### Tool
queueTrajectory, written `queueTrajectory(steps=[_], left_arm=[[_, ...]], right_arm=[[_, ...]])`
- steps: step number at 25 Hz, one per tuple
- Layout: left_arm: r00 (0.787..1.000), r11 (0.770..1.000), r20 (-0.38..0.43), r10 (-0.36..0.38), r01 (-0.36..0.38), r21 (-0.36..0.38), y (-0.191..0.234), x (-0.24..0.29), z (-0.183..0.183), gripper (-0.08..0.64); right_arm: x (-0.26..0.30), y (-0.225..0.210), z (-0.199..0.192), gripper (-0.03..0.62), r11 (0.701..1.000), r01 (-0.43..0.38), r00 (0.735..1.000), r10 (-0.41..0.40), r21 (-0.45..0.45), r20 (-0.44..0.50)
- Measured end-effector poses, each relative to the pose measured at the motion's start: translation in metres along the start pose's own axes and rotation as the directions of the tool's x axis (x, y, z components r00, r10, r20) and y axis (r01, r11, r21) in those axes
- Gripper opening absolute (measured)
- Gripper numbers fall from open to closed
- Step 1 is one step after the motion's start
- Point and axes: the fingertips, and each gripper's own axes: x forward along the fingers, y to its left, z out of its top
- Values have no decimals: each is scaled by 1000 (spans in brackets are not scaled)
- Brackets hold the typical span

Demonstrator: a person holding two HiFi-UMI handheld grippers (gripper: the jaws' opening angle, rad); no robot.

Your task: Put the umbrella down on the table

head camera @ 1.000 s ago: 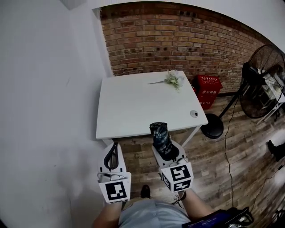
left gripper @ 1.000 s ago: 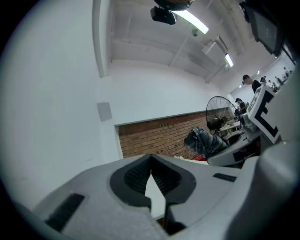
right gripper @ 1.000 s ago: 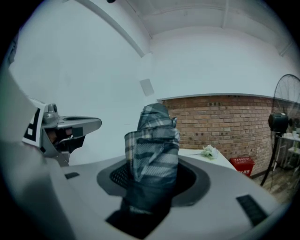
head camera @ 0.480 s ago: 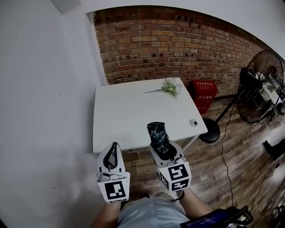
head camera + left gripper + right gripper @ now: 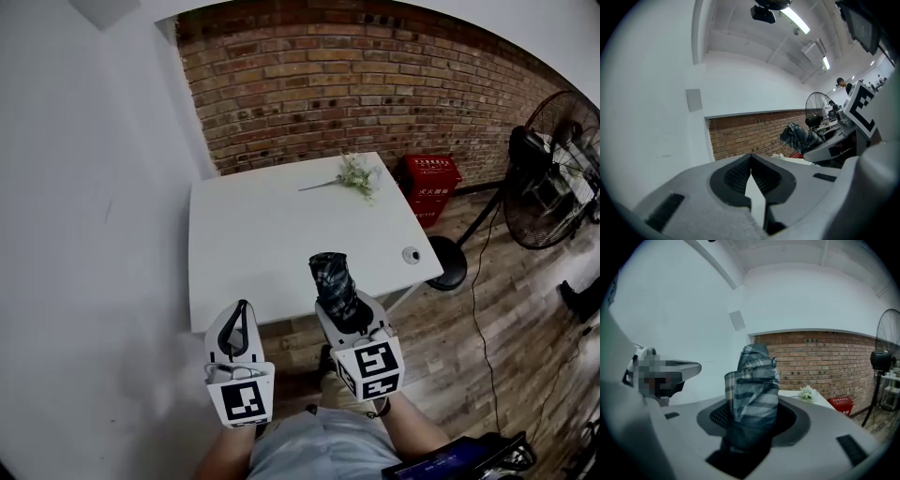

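A folded plaid umbrella stands between the jaws of my right gripper, which is shut on its lower part. Its top leans over the near edge of the white table. In the right gripper view the umbrella rises upright from the right gripper, its lower end hidden between the pads. My left gripper hangs just short of the table's near edge, left of the umbrella, with its tips together and nothing in them. In the left gripper view the left gripper points level at the brick wall, with the umbrella off to its right.
A sprig of white flowers lies at the table's far right and a small round object near its right front corner. A red crate and a standing fan with its round base are right of the table. A brick wall stands behind it.
Both grippers have moved forward toward the table. The umbrella's top was short of the near edge and now reaches over it. The grip on the umbrella looks the same.
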Motion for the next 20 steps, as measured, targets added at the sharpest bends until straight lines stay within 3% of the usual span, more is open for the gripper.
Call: queueTrajectory(steps=[10, 20], left_arm=[[997, 1000, -73, 13, -14, -10, 5, 70, -23, 6], [990, 998, -127, 60, -57, 26, 13, 167, -35, 6]], right_arm=[[64, -44, -6, 210, 999, -34, 998, 35, 28, -52], [143, -111, -8, 210, 996, -68, 993, 74, 59, -95]])
